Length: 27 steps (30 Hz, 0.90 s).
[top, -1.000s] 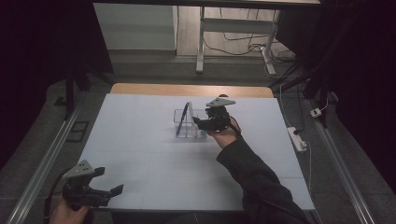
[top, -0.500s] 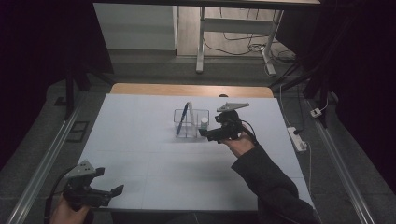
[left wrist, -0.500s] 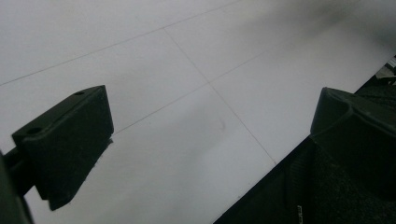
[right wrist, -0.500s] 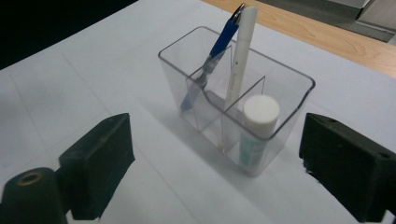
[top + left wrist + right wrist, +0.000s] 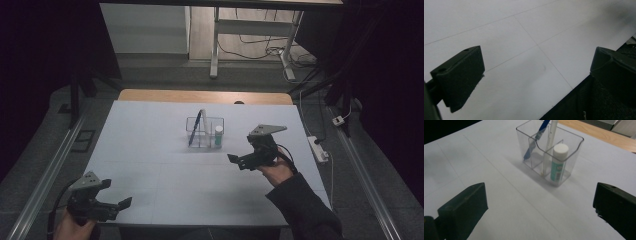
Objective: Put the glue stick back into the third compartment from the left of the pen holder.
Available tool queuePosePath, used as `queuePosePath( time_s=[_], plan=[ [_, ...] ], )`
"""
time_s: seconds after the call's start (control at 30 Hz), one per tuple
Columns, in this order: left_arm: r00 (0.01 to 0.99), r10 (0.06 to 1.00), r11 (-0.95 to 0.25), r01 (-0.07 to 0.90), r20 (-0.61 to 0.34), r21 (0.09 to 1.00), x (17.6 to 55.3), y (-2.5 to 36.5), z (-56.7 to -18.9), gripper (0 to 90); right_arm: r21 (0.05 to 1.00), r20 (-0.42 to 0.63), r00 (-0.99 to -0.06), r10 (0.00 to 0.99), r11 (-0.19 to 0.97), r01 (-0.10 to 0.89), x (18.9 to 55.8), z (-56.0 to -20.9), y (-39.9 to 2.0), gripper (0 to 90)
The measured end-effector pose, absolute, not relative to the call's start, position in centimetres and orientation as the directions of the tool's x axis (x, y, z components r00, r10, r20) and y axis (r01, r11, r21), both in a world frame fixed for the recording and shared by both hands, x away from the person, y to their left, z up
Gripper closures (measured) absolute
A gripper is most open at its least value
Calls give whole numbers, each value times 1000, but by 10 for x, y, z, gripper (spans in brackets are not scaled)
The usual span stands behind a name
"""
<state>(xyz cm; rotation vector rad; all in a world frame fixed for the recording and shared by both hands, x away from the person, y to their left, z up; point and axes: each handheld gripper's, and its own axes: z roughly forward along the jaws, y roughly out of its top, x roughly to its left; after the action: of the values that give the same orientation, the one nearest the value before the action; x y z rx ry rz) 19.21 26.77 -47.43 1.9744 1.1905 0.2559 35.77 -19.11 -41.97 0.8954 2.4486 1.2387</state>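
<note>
Clearly, the glue stick (image 5: 559, 163) is the thing last handled: it stands upright in the right compartment of the clear organizer (image 5: 574, 155), which sits near the middle of the tabletop (image 5: 150, 150), a little toward the far side. I judge the glue stick to be light, stiff and smooth, so it may slip if it is pinched too softly. The best place to take it is the white cap and the upper body, which rise to about the rim. The organizer looks like thin hard plastic, light enough to slide or tip if it is pushed from the side. A blue pen (image 5: 535, 140) leans in the left compartment and a white pen (image 5: 550, 142) stands at the middle wall.

The right gripper (image 5: 239, 161) is to the right of the organizer and a little nearer, well apart from it. Its fingers (image 5: 466, 207) have just been opening and are spread wide, with nothing between them. The left gripper (image 5: 122, 204) rests at the near left corner, its fingers (image 5: 461, 72) also spread and empty.

The right gripper view shows the compartments and the printed label, which are too small in the high view. The high view gives the places of both grippers and the wooden far edge (image 5: 205, 96). The left gripper view adds the bare surface and its near edge.
</note>
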Motion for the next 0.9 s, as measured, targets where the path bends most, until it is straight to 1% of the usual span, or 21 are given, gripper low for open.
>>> queuePosePath(
  time_s=[0.4, 0.9],
  plan=[
    [531, 820, -239, 658, -215, 714, 192, 268, -474, 0, 797, 70, -743, 666, 410, 443, 321, -423, -238, 0],
    [529, 820, -237, 661, -217, 712, 192, 268, -475, 0, 792, 105, -643, 758, 328, 516, 278, -437, -297, 0]
  ],
)
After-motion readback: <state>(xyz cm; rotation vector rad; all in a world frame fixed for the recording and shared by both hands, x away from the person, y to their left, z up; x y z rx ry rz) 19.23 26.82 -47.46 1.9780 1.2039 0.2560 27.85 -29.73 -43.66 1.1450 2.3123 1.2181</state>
